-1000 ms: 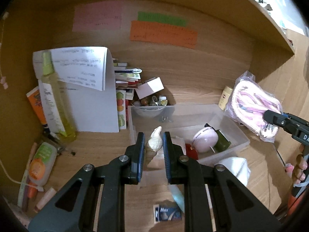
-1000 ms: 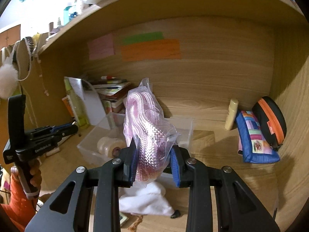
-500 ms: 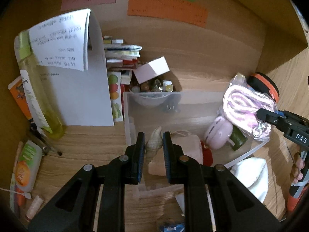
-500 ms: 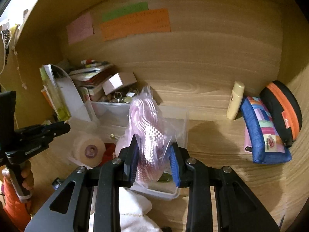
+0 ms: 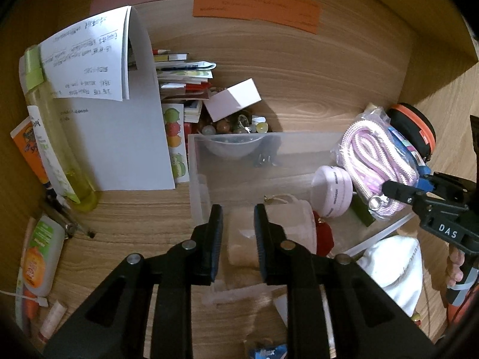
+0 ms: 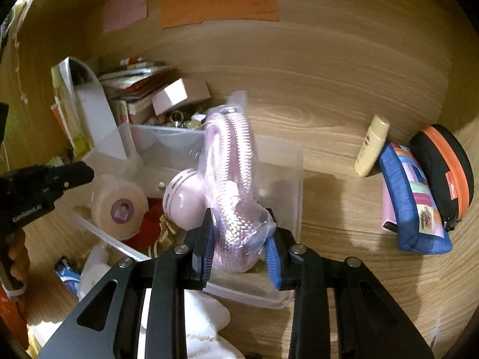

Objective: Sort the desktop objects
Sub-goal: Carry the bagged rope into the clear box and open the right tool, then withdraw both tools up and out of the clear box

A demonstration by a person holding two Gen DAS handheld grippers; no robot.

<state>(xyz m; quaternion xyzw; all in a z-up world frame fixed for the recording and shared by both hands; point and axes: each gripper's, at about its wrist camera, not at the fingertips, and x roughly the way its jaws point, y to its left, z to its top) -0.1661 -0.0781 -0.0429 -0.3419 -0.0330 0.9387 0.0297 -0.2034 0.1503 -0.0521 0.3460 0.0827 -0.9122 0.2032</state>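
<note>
A clear plastic bin (image 5: 239,149) stands on the wooden desk and holds a tape roll (image 6: 119,206), a pink round gadget (image 5: 330,190) and a red item (image 5: 324,236). My left gripper (image 5: 238,236) hovers over the bin's near left part, jaws apart with nothing between them; the shell is out of sight. My right gripper (image 6: 239,251) is shut on a clear bag of pink cord (image 6: 230,173), held over the bin's right end. The bag also shows in the left wrist view (image 5: 377,161).
Folded paper (image 5: 98,101), a yellow-green bottle (image 5: 51,137) and a stack of booklets (image 5: 182,74) stand left of the bin. A small white box (image 5: 233,98) sits behind it. A cream tube (image 6: 371,146), blue pouch (image 6: 413,203) and black-orange case (image 6: 446,173) lie right. White cloth (image 5: 395,266) lies in front.
My left gripper has opened and the shell it held is gone from between its fingers. My right gripper has carried the cord bag lower and closer over the bin.
</note>
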